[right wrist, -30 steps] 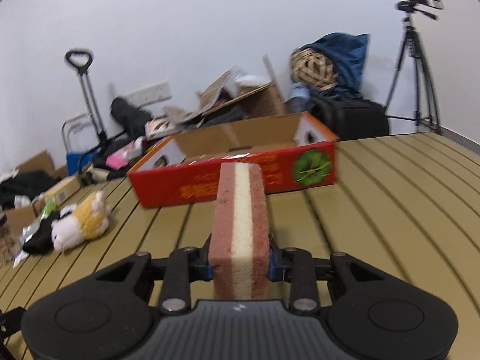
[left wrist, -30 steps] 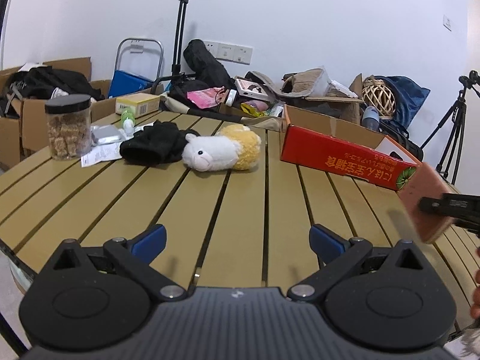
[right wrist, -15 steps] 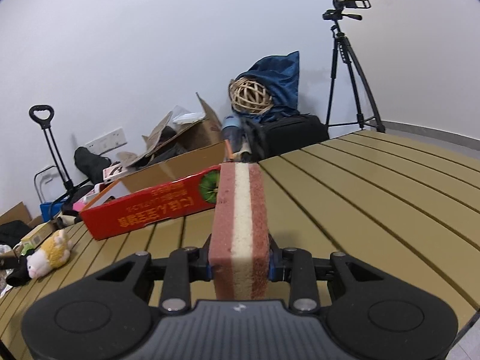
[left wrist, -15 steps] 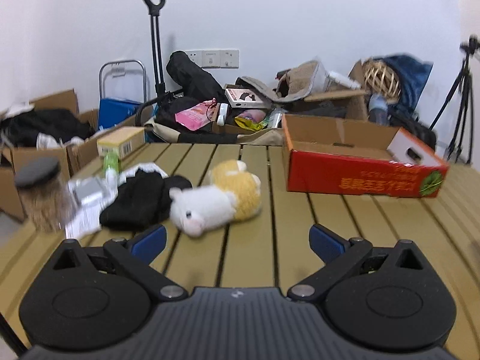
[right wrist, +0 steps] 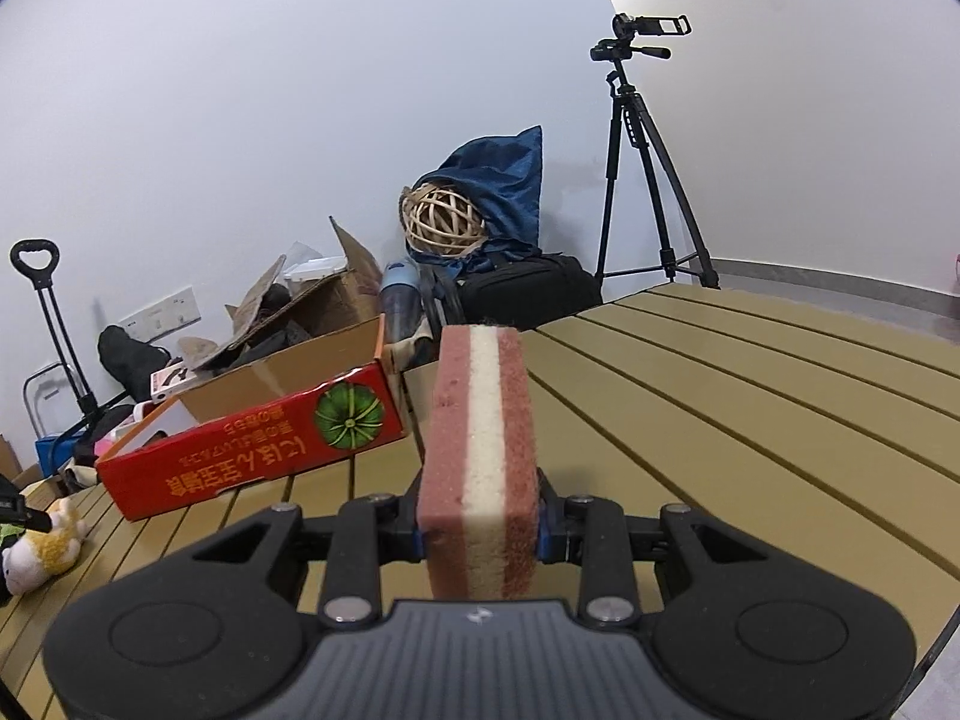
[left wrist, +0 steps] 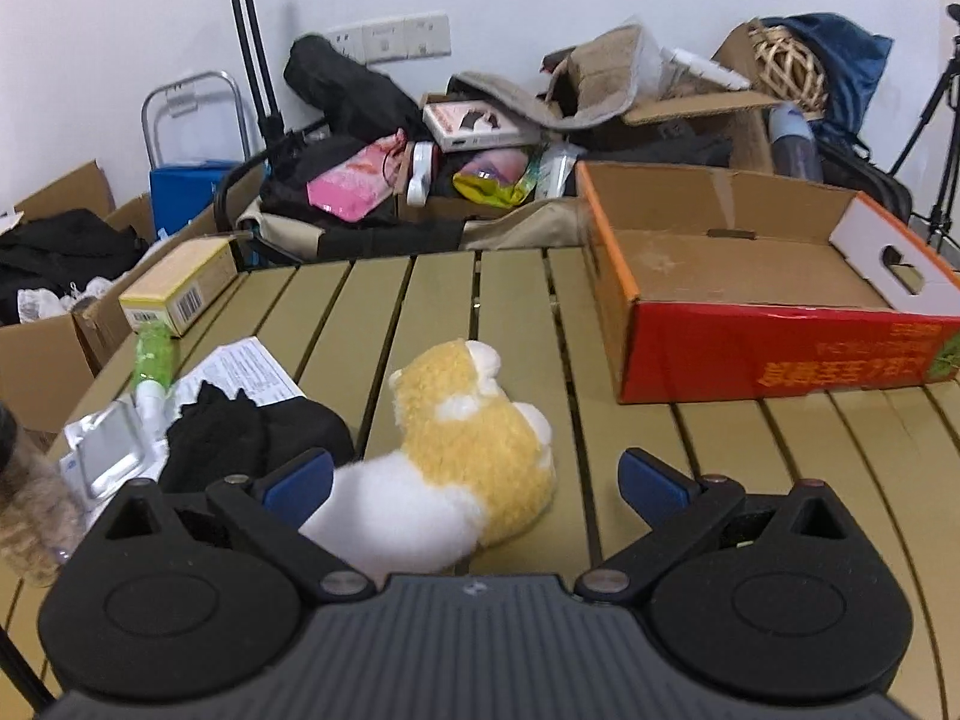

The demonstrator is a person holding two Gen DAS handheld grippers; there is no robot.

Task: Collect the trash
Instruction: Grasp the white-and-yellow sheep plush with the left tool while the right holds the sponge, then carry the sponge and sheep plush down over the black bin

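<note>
My left gripper (left wrist: 477, 480) is open just above a yellow and white plush toy (left wrist: 462, 468) lying on the slatted table (left wrist: 432, 312), which sits between the blue pads. A black cloth (left wrist: 240, 438), a printed paper (left wrist: 240, 369), a foil pack (left wrist: 105, 459) and a green tube (left wrist: 150, 360) lie to its left. My right gripper (right wrist: 480, 531) is shut on a pink and cream sponge (right wrist: 477, 456), held upright above the table. The open red cardboard box (left wrist: 774, 324) stands right of the toy; in the right wrist view the box (right wrist: 252, 450) is at left.
A yellow carton (left wrist: 180, 288) sits at the table's far left edge. A blurred jar (left wrist: 24, 498) is at the left. Boxes, bags and a trolley (left wrist: 252, 60) crowd the floor behind the table. A tripod with a camera (right wrist: 642, 138) stands at the right.
My left gripper has moved forward and down over the plush toy, which now lies between its open fingers. My right gripper has swung right with the sponge still held.
</note>
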